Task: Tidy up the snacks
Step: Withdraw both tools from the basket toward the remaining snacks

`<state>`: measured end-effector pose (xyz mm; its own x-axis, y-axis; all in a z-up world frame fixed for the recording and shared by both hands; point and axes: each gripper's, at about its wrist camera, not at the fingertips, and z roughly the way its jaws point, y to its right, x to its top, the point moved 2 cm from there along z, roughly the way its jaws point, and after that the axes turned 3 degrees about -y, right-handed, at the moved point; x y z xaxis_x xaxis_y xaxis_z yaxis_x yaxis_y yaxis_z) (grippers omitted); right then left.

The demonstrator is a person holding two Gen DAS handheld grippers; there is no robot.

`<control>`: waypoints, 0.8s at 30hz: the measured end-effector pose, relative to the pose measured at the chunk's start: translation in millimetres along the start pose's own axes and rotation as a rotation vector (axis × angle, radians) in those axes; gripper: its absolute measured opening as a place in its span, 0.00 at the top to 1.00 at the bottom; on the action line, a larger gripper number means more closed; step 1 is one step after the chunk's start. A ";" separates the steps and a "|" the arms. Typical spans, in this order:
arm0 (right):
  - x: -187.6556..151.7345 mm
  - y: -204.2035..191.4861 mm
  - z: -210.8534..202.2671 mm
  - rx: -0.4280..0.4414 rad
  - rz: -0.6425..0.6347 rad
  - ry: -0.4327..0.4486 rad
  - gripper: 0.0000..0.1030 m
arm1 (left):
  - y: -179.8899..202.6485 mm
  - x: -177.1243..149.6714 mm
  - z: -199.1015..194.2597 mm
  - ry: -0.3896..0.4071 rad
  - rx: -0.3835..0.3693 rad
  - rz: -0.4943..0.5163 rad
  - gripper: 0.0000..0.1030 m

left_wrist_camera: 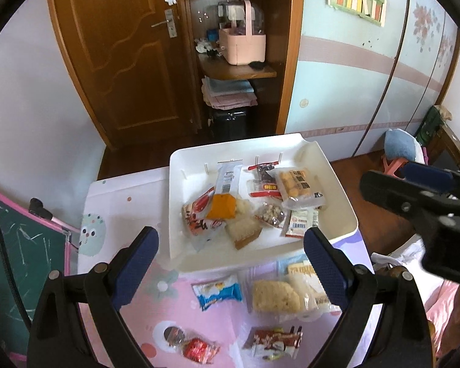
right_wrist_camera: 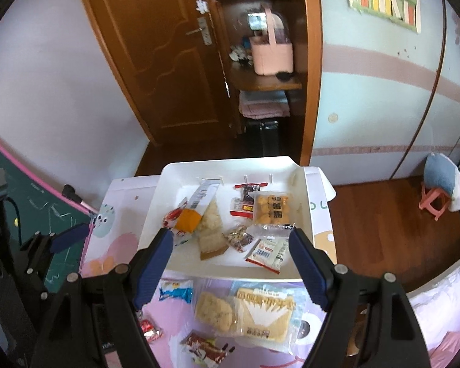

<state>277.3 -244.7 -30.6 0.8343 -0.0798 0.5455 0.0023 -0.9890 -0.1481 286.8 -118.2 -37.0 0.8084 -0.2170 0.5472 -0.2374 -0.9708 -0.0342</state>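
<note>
A white tray sits on a small pink table and holds several snack packets, among them an orange packet and a biscuit pack. On the table in front of the tray lie a blue-white packet, a clear rice-cake pack, a red candy and a brown-red packet. My left gripper is open and empty above these. My right gripper is open and empty over the tray's near edge; it also shows in the left wrist view.
A green chalkboard with a pink frame stands left of the table. A wooden door and shelf with a pink basket are behind. A pink stool with a blue cushion stands on the floor at right.
</note>
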 end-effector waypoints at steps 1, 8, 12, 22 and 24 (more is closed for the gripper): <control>-4.0 -0.7 -8.9 -0.003 -0.007 0.014 0.24 | -1.1 -4.9 -6.9 0.007 0.004 0.000 0.08; -24.2 -9.7 -54.2 -0.017 -0.075 0.089 0.24 | -9.4 -31.4 -49.7 0.059 0.027 -0.013 0.08; -39.5 -14.6 -69.0 -0.007 -0.107 0.100 0.24 | -15.6 -46.2 -70.1 0.090 0.030 -0.030 0.08; -84.7 -26.8 -62.2 -0.004 -0.213 0.072 0.24 | -33.2 -89.7 -82.9 0.080 0.047 -0.093 0.08; -95.3 -32.0 -54.1 0.004 -0.240 0.056 0.24 | -37.9 -100.4 -79.4 0.069 0.054 -0.113 0.08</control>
<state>167.9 -212.2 -33.3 0.7777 0.1503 0.6104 0.1989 -0.9799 -0.0122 171.9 -51.5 -24.2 0.7889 -0.0999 0.6063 -0.1157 -0.9932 -0.0130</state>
